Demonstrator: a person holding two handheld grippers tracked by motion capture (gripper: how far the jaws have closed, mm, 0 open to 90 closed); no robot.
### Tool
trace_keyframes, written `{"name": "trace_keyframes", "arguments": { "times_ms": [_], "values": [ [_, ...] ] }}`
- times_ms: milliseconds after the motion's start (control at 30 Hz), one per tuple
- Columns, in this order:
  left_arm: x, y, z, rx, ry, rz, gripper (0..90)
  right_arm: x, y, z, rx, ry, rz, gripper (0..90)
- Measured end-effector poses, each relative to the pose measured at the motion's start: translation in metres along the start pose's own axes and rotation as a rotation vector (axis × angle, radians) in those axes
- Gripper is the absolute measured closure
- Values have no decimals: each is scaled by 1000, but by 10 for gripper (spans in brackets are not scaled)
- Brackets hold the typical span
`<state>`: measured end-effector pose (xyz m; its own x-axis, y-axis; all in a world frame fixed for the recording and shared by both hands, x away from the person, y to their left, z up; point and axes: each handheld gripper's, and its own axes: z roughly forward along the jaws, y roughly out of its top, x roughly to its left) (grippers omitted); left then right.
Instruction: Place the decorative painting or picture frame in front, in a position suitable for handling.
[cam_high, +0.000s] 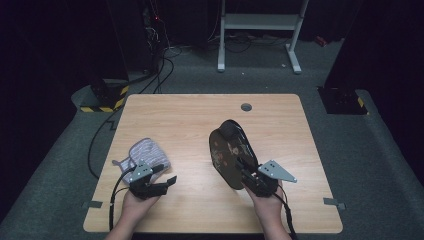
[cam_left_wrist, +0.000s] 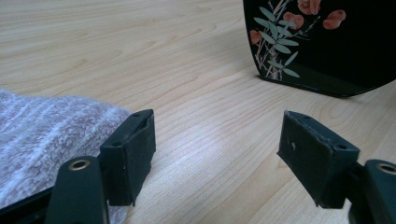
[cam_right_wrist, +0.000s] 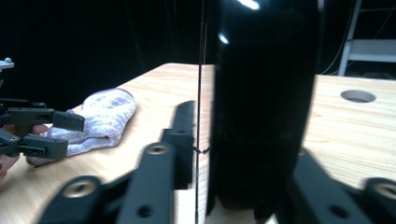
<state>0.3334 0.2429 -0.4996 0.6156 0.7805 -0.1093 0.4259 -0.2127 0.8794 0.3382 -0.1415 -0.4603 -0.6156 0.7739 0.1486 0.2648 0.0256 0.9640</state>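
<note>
A black lacquered tray (cam_high: 230, 150) with a flower pattern stands on its edge on the wooden table (cam_high: 190, 120), right of the middle. My right gripper (cam_high: 246, 174) is at its near end, a jaw on each side. In the right gripper view the tray (cam_right_wrist: 261, 93) rises between the jaws, with a narrow gap beside the left pad; the gripper (cam_right_wrist: 243, 154) is open. A grey-white striped cloth (cam_high: 147, 152) lies bunched at the left. My left gripper (cam_high: 166, 175) sits by its near edge, open and holding nothing. The left gripper view has the cloth (cam_left_wrist: 42, 135) left of the gripper (cam_left_wrist: 217, 149) and the tray (cam_left_wrist: 327, 42) beyond.
A round cable hole (cam_high: 246, 107) is in the table's far side. Beyond the table stand a white metal frame (cam_high: 260, 22) and a yellow-and-black striped foot (cam_high: 107, 97), with cables on the grey floor. The left gripper (cam_right_wrist: 65, 133) appears in the right gripper view beside the cloth (cam_right_wrist: 105, 116).
</note>
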Motion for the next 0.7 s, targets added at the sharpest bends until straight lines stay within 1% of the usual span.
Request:
{"name": "trace_keyframes", "arguments": {
  "times_ms": [67, 133, 233, 267, 333, 367, 400, 433, 467, 533, 600, 633, 667, 700],
  "values": [
    [1, 0, -1, -5, 5, -7, 275, -1, -1, 0, 18, 5, 8, 558],
    [3, 1, -2, -7, 9, -14, 277, -1, -3, -2, 45, -1, -6, 509],
    [7, 3, -6, -8, 19, -14, 285, -1, -11, -7, 87, -16, -18, 467],
    [7, 4, -7, -10, 22, -17, 286, -1, -15, -9, 91, -22, -23, 463],
    [12, 6, -11, -10, 40, -14, 289, -2, -21, -10, 98, -30, -26, 436],
    [15, 7, -13, -3, 52, -12, 291, -2, -24, -11, 105, -30, -27, 435],
    [18, 7, -16, -1, 74, -5, 296, -2, -27, -12, 112, -27, -27, 432],
    [23, 8, -20, 3, 108, 6, 315, -1, -30, -12, 121, -28, -31, 431],
    [26, 8, -23, 5, 127, 8, 331, -1, -32, -12, 131, -25, -29, 431],
    [36, 8, -31, 14, 169, 11, 389, -1, -32, -12, 137, -22, -31, 434],
    [51, 6, -40, 10, 211, -13, 417, 0, -32, -11, 136, -18, -38, 435],
    [56, 4, -42, 8, 222, -25, 433, 0, -33, -11, 139, -15, -40, 435],
    [64, 3, -44, 13, 223, -43, 444, 0, -33, -10, 143, -14, -42, 436],
    [72, 4, -44, 13, 200, -70, 452, 0, -33, -10, 148, -14, -38, 437]
  ]
}}
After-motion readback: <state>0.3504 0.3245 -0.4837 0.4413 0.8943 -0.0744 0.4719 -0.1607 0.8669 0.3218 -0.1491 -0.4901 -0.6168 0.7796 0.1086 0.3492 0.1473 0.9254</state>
